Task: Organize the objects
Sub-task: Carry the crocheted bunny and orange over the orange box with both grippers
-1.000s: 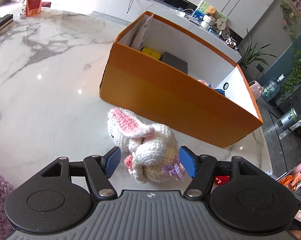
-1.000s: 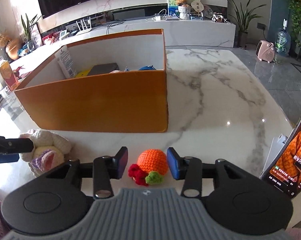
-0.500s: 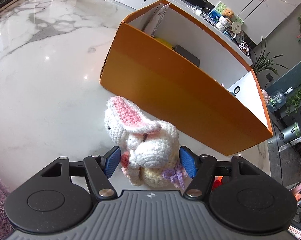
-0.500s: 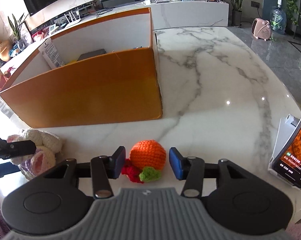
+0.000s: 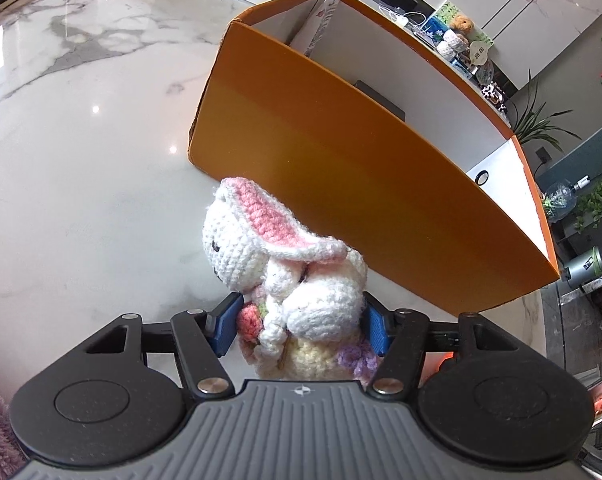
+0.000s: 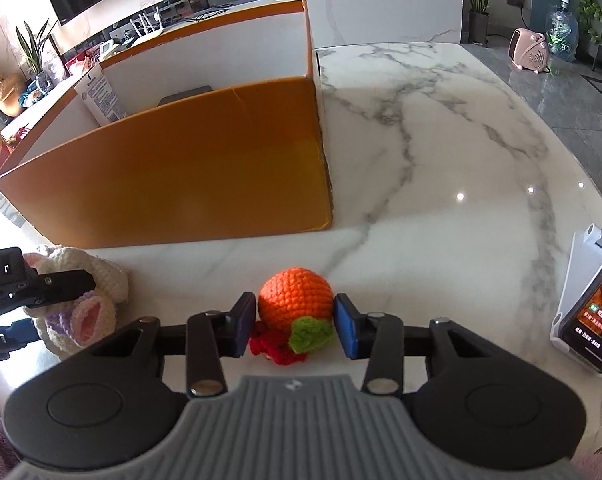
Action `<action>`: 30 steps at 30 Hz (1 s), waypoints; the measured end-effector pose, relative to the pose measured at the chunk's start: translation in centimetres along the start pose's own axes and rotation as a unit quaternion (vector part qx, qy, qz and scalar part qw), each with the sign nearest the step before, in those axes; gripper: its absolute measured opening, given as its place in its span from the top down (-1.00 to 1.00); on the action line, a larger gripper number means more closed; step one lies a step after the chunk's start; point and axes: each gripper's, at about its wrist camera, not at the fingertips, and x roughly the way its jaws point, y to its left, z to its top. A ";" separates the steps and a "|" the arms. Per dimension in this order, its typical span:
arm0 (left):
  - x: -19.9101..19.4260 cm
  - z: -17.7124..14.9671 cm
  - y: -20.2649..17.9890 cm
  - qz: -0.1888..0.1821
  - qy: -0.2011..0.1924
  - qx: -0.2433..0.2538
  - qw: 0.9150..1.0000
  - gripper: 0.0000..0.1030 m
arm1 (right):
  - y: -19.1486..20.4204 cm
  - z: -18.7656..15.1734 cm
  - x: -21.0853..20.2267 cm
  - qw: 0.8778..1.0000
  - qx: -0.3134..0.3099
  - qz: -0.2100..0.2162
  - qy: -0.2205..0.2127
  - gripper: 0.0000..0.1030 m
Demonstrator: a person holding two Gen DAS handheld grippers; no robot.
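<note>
On the marble table [image 6: 441, 184], the open box [image 6: 181, 184] stands behind both toys, toward the table's far side. The crocheted rabbit [image 5: 285, 280] sits just before the box's near wall, between the pads of the left gripper [image 5: 301, 326], and left of the crocheted orange [image 6: 295, 306], which lies between the pads of the right gripper [image 6: 295, 326], in front of the box's right corner. A phone on a stand [image 6: 593, 320] is at the table's right edge, and a leaflet [image 6: 101, 98] and a flat dark item [image 5: 381, 98] are in the box.
</note>
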 end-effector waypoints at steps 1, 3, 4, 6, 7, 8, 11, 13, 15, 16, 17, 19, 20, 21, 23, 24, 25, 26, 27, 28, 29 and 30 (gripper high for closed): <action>-0.1 -0.1 -0.2 0.002 -0.002 0.008 1.000 -0.32 | 0.0 0.0 0.0 1.000 0.001 0.000 0.000 0.15; -0.3 0.0 -0.3 0.003 -0.002 0.016 1.000 -0.27 | 0.0 0.0 0.0 1.000 0.000 0.000 0.000 0.15; -0.3 0.0 -0.3 0.002 -0.002 0.019 1.000 -0.24 | 0.0 0.0 0.0 1.000 -0.001 -0.001 0.000 0.15; -0.5 0.0 -0.1 -0.002 -0.002 0.018 1.000 -0.21 | 0.0 0.0 0.0 1.000 -0.003 -0.001 0.000 0.16; -0.6 0.0 0.0 -0.003 0.000 0.020 1.000 -0.19 | 0.0 0.0 -0.1 1.000 -0.003 -0.001 0.000 0.16; -0.8 0.0 0.0 -0.002 0.002 0.024 1.000 -0.18 | 0.0 0.0 -0.1 1.000 -0.003 0.000 -0.001 0.16; -1.5 -0.1 0.0 -0.003 0.004 0.033 0.999 -0.16 | -0.1 -0.1 -0.4 1.000 -0.003 0.002 -0.005 0.16; -2.1 -0.2 -0.1 -0.007 0.003 0.041 0.999 -0.16 | 0.0 -0.2 -0.7 1.000 -0.005 0.005 -0.012 0.16; -2.9 -0.3 -0.3 -0.012 0.000 0.055 0.998 -0.16 | 0.2 -0.3 -1.2 1.000 -0.011 0.007 -0.020 0.16; -3.4 -0.4 -0.4 -0.016 0.000 0.062 0.998 -0.16 | 0.3 -0.4 -1.4 1.000 -0.015 0.009 -0.023 0.16; -3.9 -0.4 -0.5 -0.020 0.000 0.069 0.997 -0.16 | 0.5 -0.4 -1.7 0.999 -0.019 0.012 -0.027 0.16; -4.9 -0.5 -0.8 -0.028 -0.002 0.088 0.996 -0.16 | 0.8 -0.6 -2.5 0.999 -0.029 0.019 -0.040 0.16; -5.4 -0.5 -1.1 -0.030 -0.003 0.102 0.994 -0.16 | 1.0 -0.7 -3.0 0.998 -0.032 0.025 -0.046 0.16; -6.0 -0.6 -1.4 -0.031 -0.005 0.116 0.993 -0.16 | 1.1 -0.7 -3.5 0.998 -0.034 0.033 -0.052 0.16; -7.1 -0.6 -2.0 -0.037 -0.011 0.147 0.988 -0.16 | 1.3 -0.6 -4.4 0.996 -0.038 0.045 -0.061 0.16; -7.6 -0.5 -2.4 -0.040 -0.014 0.162 0.986 -0.16 | 1.5 -0.5 -4.9 0.996 -0.042 0.046 -0.066 0.16; -8.2 -0.4 -2.9 -0.043 -0.018 0.176 0.983 -0.15 | 1.7 -0.4 -5.4 0.995 -0.047 0.044 -0.071 0.16; -8.8 -0.3 -3.3 -0.047 -0.023 0.191 0.980 -0.15 | 1.9 -0.2 -6.0 0.995 -0.051 0.042 -0.079 0.16; -9.4 -0.2 -3.8 -0.051 -0.028 0.204 0.977 -0.15 | 2.0 0.0 -6.6 0.994 -0.053 0.044 -0.085 0.16; -9.9 0.1 -4.4 -0.054 -0.033 0.217 0.974 -0.15 | 2.1 0.3 -7.2 0.993 -0.053 0.045 -0.092 0.16; -10.4 0.4 -4.9 -0.057 -0.038 0.230 0.971 -0.15 | 2.2 0.6 -7.9 0.993 -0.053 0.047 -0.099 0.16; -10.9 0.7 -5.5 -0.060 -0.043 0.246 0.967 -0.15 | 2.3 1.0 -8.5 0.992 -0.056 0.049 -0.106 0.16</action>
